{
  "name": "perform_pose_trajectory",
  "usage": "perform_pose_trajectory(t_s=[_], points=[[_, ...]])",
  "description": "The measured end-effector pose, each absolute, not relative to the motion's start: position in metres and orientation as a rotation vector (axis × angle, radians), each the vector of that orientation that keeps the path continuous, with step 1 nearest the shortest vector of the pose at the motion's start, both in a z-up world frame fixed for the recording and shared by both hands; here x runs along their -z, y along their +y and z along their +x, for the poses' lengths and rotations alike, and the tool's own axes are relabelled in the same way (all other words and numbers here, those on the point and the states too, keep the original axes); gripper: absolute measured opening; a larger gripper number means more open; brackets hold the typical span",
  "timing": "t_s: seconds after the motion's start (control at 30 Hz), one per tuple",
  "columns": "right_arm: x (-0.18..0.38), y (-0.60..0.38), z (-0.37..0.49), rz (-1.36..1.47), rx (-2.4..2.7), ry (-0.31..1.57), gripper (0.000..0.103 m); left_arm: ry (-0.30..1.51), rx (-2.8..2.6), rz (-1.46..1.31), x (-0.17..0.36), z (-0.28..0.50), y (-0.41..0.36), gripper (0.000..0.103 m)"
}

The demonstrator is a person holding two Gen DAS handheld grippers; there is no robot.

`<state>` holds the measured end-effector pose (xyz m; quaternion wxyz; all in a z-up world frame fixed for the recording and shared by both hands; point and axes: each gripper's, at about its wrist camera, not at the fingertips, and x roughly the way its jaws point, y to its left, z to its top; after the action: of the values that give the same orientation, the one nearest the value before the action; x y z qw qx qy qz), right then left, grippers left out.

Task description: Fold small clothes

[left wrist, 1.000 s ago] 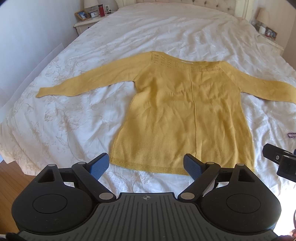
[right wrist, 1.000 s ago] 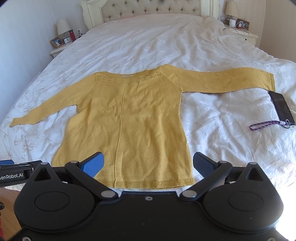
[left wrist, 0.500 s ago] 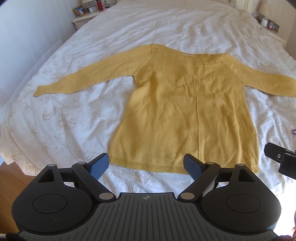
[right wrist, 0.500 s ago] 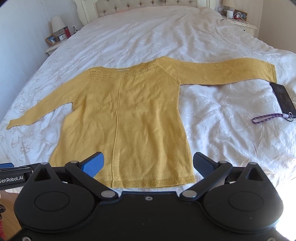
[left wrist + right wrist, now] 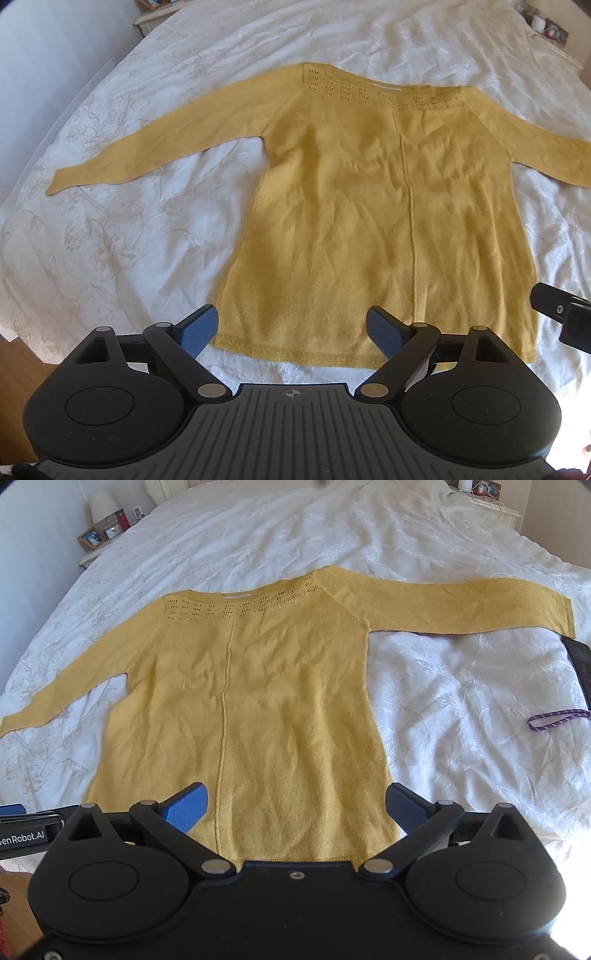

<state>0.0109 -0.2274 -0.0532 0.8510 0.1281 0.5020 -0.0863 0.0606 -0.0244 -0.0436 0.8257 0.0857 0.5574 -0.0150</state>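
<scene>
A yellow knit sweater (image 5: 388, 206) lies flat and spread out on the white bed, sleeves stretched to both sides, hem nearest me. It also shows in the right wrist view (image 5: 266, 701). My left gripper (image 5: 291, 332) is open and empty, hovering over the hem's left part. My right gripper (image 5: 295, 808) is open and empty over the hem's right part. The right gripper's edge shows in the left wrist view (image 5: 561, 314).
White embroidered bedspread (image 5: 129, 229) covers the bed. A dark phone (image 5: 580, 664) and a purple strap (image 5: 554, 720) lie right of the sweater near the right cuff. A nightstand with a lamp and frames (image 5: 103, 531) stands far left. Wooden floor (image 5: 18, 354) lies below the bed's edge.
Both grippers have moved forward and lower toward the sweater's hem. Both stay open. The sweater has not moved.
</scene>
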Motion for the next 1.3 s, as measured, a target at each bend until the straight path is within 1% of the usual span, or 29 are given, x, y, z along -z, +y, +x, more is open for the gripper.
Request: perform_pose_trajectory(t_s=[0.17, 0.33, 0.67, 0.9, 1.07, 1.23, 1.3], points=[[0.061, -0.232, 0.045, 0.264, 0.174, 1.081, 0.102, 1.162, 0.056, 0.168, 0.045, 0.095, -0.028, 0.088], [0.057, -0.239, 0.078, 0.254, 0.175, 1.049, 0.102, 1.089, 0.1, 0.157, 0.038, 0.132, -0.037, 0.087], [0.038, -0.265, 0.111, 0.294, 0.224, 0.871, 0.101, 0.841, 0.204, 0.141, 0.009, 0.177, -0.062, 0.087], [0.041, -0.301, 0.122, 0.23, 0.274, 0.82, 0.101, 0.847, 0.196, 0.14, 0.013, 0.184, -0.091, 0.087], [0.046, -0.341, 0.128, 0.212, 0.248, 0.789, 0.102, 0.838, 0.129, 0.121, 0.009, 0.172, -0.116, 0.087], [0.054, -0.394, 0.138, 0.215, 0.214, 0.809, 0.102, 0.817, 0.156, 0.048, 0.011, 0.158, -0.143, 0.087], [0.059, -0.423, 0.14, 0.228, 0.211, 0.822, 0.102, 0.836, 0.143, 0.031, 0.013, 0.156, -0.156, 0.087]])
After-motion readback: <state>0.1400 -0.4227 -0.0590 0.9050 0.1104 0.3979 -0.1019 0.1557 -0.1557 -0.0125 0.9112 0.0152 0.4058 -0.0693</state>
